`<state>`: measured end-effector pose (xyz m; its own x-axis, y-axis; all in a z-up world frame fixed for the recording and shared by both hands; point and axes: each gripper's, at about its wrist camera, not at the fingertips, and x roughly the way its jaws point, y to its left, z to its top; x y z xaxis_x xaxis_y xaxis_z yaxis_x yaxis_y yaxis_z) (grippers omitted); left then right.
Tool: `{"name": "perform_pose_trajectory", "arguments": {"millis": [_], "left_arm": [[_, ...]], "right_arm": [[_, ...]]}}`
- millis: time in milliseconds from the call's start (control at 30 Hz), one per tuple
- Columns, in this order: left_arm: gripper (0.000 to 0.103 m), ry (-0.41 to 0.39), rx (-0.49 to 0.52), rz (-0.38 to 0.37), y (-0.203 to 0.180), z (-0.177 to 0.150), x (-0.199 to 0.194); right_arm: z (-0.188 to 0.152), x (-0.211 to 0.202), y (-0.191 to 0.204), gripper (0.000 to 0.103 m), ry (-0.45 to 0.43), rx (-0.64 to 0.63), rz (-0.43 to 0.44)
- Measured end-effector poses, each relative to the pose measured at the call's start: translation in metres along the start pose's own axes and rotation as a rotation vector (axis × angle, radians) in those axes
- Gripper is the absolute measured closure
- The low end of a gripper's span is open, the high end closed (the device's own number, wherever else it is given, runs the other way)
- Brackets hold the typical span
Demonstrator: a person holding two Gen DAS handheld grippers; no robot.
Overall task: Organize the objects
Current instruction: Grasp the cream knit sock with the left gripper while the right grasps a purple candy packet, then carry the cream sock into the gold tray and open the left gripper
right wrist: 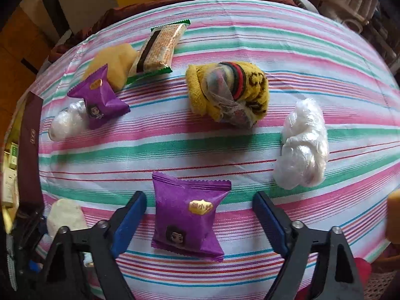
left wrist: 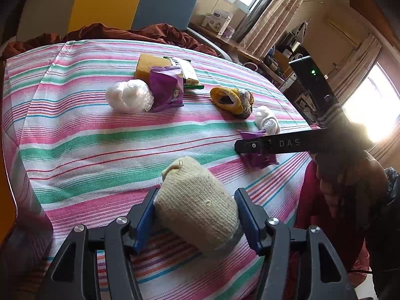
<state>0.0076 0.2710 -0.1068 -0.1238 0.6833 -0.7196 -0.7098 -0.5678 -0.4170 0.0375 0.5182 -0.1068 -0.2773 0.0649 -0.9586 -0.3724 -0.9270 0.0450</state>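
Observation:
My left gripper (left wrist: 197, 215) is shut on a cream knitted sock roll (left wrist: 195, 192), its blue pads pressed against both sides, just above the striped cloth (left wrist: 100, 150). The same roll (right wrist: 65, 215) shows at the lower left of the right wrist view. My right gripper (right wrist: 199, 195) points steeply down and stands open around a purple snack packet (right wrist: 187, 215) lying flat on the cloth. There is a gap between the packet and each pad. In the left wrist view the right gripper (left wrist: 243, 147) appears as a black bar over that packet (left wrist: 260, 158).
Farther back lie a yellow sponge (right wrist: 112, 62), a green-edged snack bar (right wrist: 157, 47), a second purple packet (right wrist: 100, 97), a yellow patterned sock roll (right wrist: 225, 92) and two white plastic-wrapped bundles (right wrist: 302, 147) (right wrist: 65, 122). A brown blanket (left wrist: 150, 32) bunches at the far edge. A person's hand (left wrist: 350, 175) holds the right gripper.

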Motion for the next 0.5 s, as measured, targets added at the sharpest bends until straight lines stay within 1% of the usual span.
{"name": "perform_pose_trajectory", "arguments": {"millis": [33, 67, 167, 267, 433, 500], "left_arm": [[0.04, -0.002, 0.002, 0.001, 0.0, 0.0, 0.0], [0.04, -0.005, 0.005, 0.003, 0.0, 0.0, 0.0], [0.04, -0.01, 0.013, 0.008, -0.002, -0.001, 0.001], [0.041, -0.014, 0.016, 0.014, -0.003, -0.002, 0.001], [0.043, -0.008, 0.036, 0.037, -0.008, -0.002, -0.001], [0.043, -0.003, 0.043, 0.057, -0.01, -0.002, -0.005]], "right_arm": [[0.0, -0.003, 0.001, 0.052, -0.013, -0.011, 0.007], [0.0, -0.004, 0.002, 0.066, -0.023, -0.021, 0.003], [-0.001, -0.005, 0.003, 0.066, -0.033, -0.041, -0.015], [0.004, 0.0, 0.007, 0.066, -0.034, -0.038, -0.007], [0.004, -0.002, 0.005, 0.066, -0.039, -0.049, -0.008], [0.005, -0.001, 0.007, 0.066, -0.042, -0.054, -0.01]]}}
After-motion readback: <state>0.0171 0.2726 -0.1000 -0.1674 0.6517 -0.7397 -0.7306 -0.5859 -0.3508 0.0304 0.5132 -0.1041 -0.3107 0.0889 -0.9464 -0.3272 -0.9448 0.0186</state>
